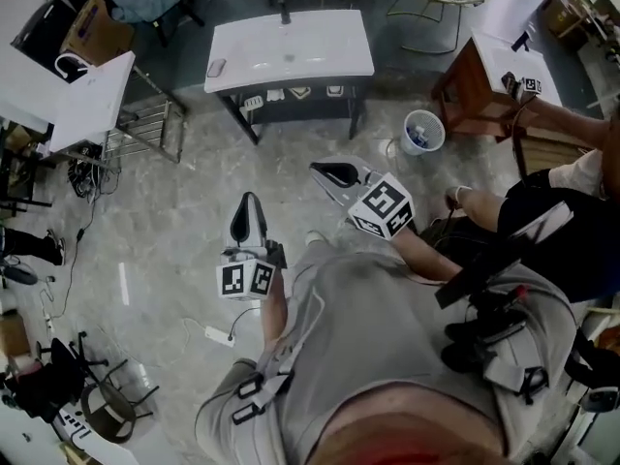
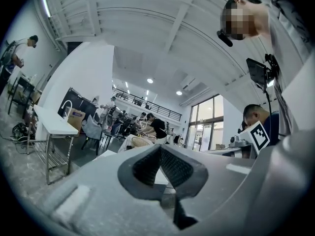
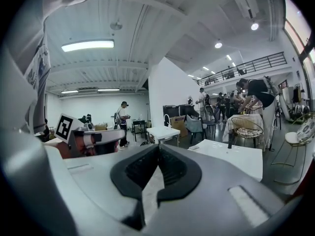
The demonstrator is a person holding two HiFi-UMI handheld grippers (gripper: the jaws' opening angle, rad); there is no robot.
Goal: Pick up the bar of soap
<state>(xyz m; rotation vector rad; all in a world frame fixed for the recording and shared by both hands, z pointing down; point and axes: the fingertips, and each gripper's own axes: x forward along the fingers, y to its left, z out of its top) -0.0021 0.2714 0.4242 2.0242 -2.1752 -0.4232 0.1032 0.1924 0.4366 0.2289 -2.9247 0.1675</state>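
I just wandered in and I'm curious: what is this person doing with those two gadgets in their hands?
A person stands on the floor holding a left gripper and a right gripper, both aimed toward a white sink table ahead. Both have their fingers closed on nothing. A small pale object lies near the table's left edge; possibly the soap, too small to tell. Nothing is picked up yet.

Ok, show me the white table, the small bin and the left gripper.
white table [image 1: 329, 56], head view, bare top.
small bin [image 1: 407, 136], head view, left rim.
left gripper [image 1: 250, 204], head view, between its shut fingertips.
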